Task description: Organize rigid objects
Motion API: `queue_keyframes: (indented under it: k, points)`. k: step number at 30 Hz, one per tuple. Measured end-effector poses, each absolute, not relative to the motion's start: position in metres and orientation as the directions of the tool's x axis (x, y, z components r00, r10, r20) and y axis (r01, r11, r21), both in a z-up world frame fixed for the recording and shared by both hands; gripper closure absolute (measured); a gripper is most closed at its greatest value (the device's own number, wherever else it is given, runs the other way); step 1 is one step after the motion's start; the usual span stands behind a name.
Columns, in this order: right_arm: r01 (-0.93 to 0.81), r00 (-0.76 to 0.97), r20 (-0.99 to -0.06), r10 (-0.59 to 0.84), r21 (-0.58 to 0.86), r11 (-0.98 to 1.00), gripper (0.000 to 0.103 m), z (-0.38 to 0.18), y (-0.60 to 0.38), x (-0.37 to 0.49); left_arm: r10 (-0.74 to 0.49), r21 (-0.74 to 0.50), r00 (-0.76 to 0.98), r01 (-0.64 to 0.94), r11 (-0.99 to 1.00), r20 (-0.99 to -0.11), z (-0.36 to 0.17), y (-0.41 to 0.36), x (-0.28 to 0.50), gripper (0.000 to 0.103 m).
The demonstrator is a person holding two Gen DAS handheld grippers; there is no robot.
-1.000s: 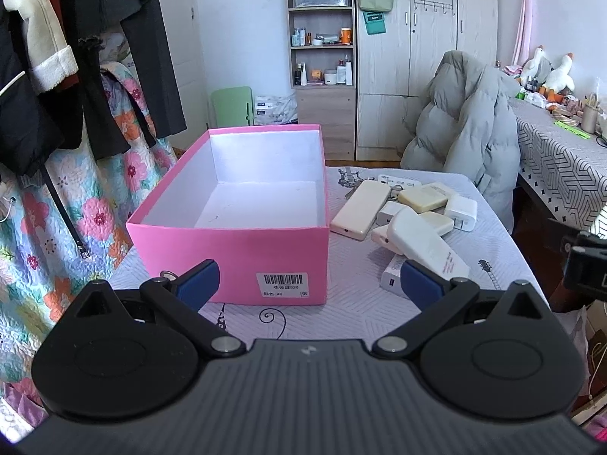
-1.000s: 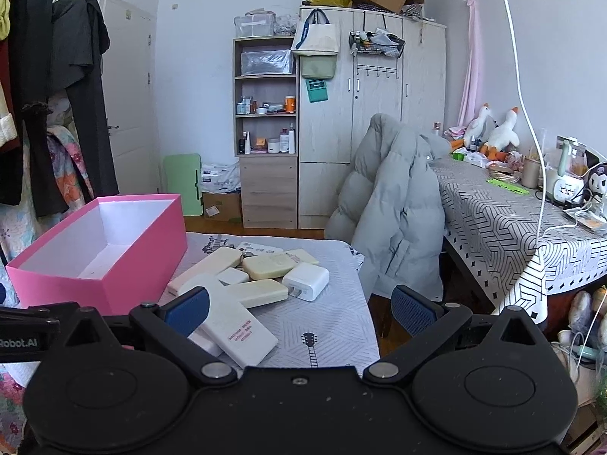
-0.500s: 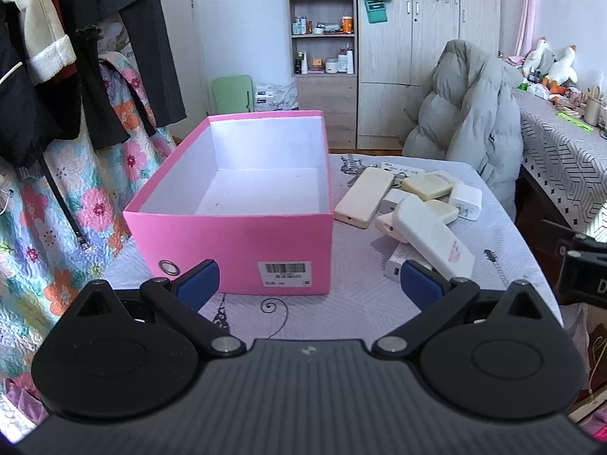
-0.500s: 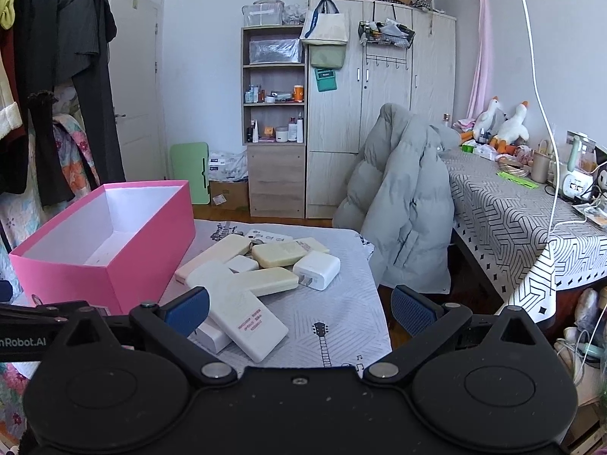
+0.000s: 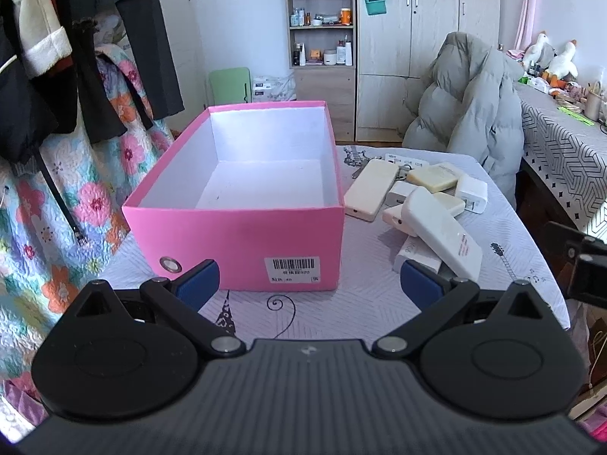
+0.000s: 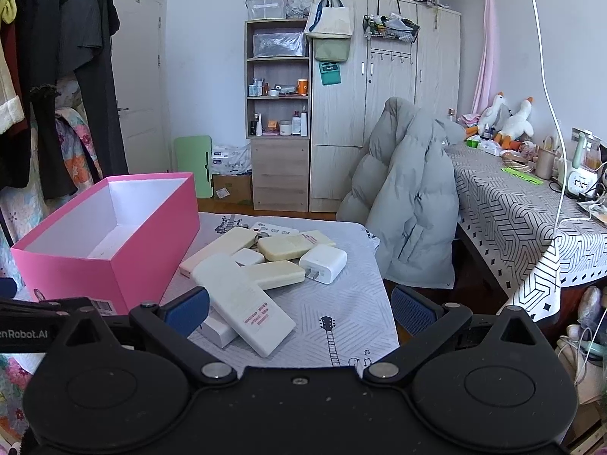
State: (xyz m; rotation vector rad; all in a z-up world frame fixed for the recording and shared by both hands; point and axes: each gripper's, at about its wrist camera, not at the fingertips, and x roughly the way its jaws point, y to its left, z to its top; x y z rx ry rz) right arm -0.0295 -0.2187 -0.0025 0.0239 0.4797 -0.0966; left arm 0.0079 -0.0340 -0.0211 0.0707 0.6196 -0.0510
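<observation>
Two grippers hover at the near edge of the worktop (image 5: 341,311), each with its blue-padded fingers spread wide and nothing between them. Ahead of the left gripper (image 5: 309,282) sits the pink box (image 5: 242,239) — rectangular cardboard, smooth matte walls, white inside and bare, with a barcode label and a metal eyelet on its near end. Its near wall stands close to the left gripper's fingers (image 5: 199,278), with a strip of patterned cloth between; its left side runs near the worktop's left edge, beside a hanging floral quilt (image 5: 68,204).

Just right of the box lies the pile of rigid objects (image 6: 265,261) — flat, rounded slabs of white and cream plastic, overlapping one another, with a white charger block (image 6: 322,263) at the pile's right side. One long white slab (image 6: 242,303) rests tilted on top, its near end close to the right gripper's (image 6: 299,309) left finger. Right of the pile the cloth lies open up to the edge, where a grey puffer jacket (image 6: 409,204) hangs over a chair.
</observation>
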Motion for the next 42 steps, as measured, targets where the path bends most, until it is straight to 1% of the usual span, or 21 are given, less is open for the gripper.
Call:
queue_keyframes:
  k: [8, 12, 18, 21, 26, 34, 36, 38, 40, 42]
  points:
    - [0.095, 0.882, -0.463, -0.086, -0.002, 0.995, 0.000, -0.002, -0.219, -0.029, -0.045, 0.035, 0.821, 0.079, 0.996, -0.569, -0.020, -0.036, 0.005, 0.000]
    - [0.094, 0.883, -0.462, -0.085, -0.003, 0.996, 0.000, -0.002, -0.218, -0.029, -0.068, 0.000, 0.820, 0.083, 0.997, -0.568, -0.020, -0.034, 0.005, 0.000]
    - [0.086, 0.884, -0.462, -0.068, 0.017, 0.996, 0.000, -0.002, -0.219, -0.030, -0.046, 0.035, 0.831, 0.079, 0.996, -0.554, -0.018, -0.036, 0.004, 0.000]
    - [0.082, 0.885, -0.461, -0.063, 0.020, 0.996, 0.000, -0.003, -0.219, -0.030, -0.012, 0.062, 0.831, 0.056, 0.996, -0.556, -0.019, -0.035, 0.005, 0.000]
    - [0.081, 0.880, -0.470, -0.061, 0.022, 0.997, 0.000, -0.005, -0.219, -0.028, -0.003, 0.013, 0.809, 0.013, 1.000, -0.588, -0.023, -0.025, 0.011, 0.000]
    - [0.062, 0.883, -0.466, -0.046, 0.017, 0.998, 0.000, -0.003, -0.217, -0.029, 0.004, 0.040, 0.813, 0.023, 0.999, -0.582, -0.021, -0.025, 0.011, 0.000]
    - [0.046, 0.890, -0.455, -0.031, 0.022, 0.999, 0.000, 0.000, -0.217, -0.029, 0.000, 0.039, 0.810, 0.028, 0.999, -0.586, -0.018, -0.026, 0.013, 0.000]
    - [0.021, 0.898, -0.440, -0.001, 0.042, 0.999, 0.000, 0.004, -0.219, -0.028, -0.037, 0.002, 0.810, 0.047, 0.999, -0.585, -0.013, -0.025, 0.017, 0.000]
    - [-0.003, 0.918, -0.396, 0.025, 0.056, 0.998, 0.000, 0.005, -0.223, -0.024, -0.079, -0.010, 0.802, 0.090, 0.996, -0.592, -0.004, -0.027, 0.025, 0.000]
    - [-0.016, 0.934, -0.356, 0.030, 0.044, 0.999, 0.000, 0.007, -0.225, -0.021, -0.089, 0.004, 0.810, 0.113, 0.994, -0.579, 0.006, -0.027, 0.031, 0.000]
